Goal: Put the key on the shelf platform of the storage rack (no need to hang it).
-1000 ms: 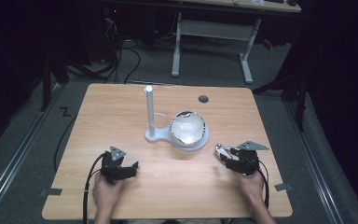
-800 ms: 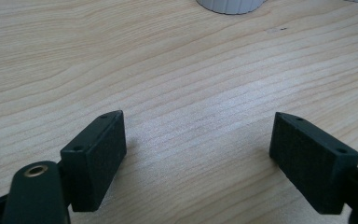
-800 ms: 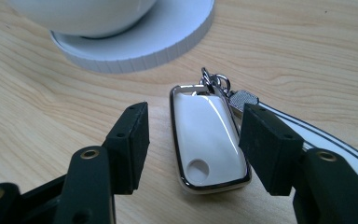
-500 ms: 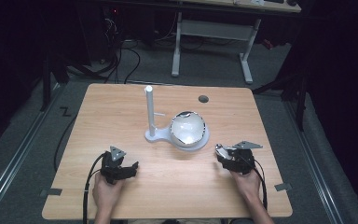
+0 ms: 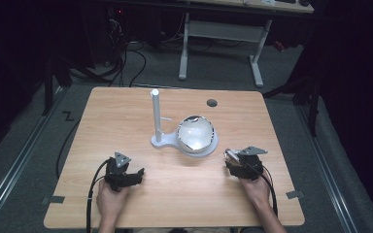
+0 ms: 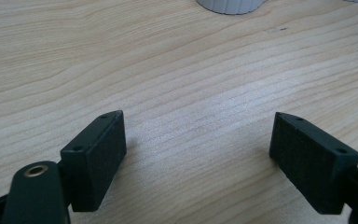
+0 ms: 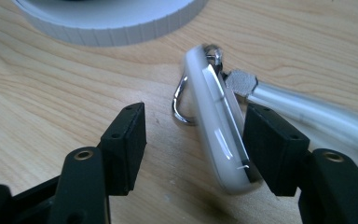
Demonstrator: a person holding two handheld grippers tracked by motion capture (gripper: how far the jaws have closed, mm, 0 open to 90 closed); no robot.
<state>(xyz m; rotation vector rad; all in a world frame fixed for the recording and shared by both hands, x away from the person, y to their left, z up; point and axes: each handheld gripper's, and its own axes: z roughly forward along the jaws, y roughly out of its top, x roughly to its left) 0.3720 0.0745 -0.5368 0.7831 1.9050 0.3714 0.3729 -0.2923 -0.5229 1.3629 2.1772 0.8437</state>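
1. The right hand-held gripper (image 7: 191, 135) has two black, flat jaws with a matte, slightly rough pad on each. They stand partly open, with a white object between them. The object leans on the right jaw; the left jaw is apart from it.
2. This white object (image 7: 219, 135) is a smooth, glossy piece with rounded edges, oblong in shape, lying in the middle of the right gripper view. A thin bent metal ring (image 7: 181, 105) is fixed at its far end, and a pale, blurred strip (image 7: 307, 112) goes from there to the right edge of the frame.
3. The left hand-held gripper (image 6: 198, 154) is wide open, with bare wood between its black, block-shaped jaws. In the high view it is in the lower left of the table.
4. The table (image 5: 126, 126) is light wood with fine wavy grain.
5. In the centre of the high view stands a white stand (image 5: 156, 121): a thin upright post on a flat round base with a ribbed edge. On this base sits a shiny round dome (image 5: 195, 133).
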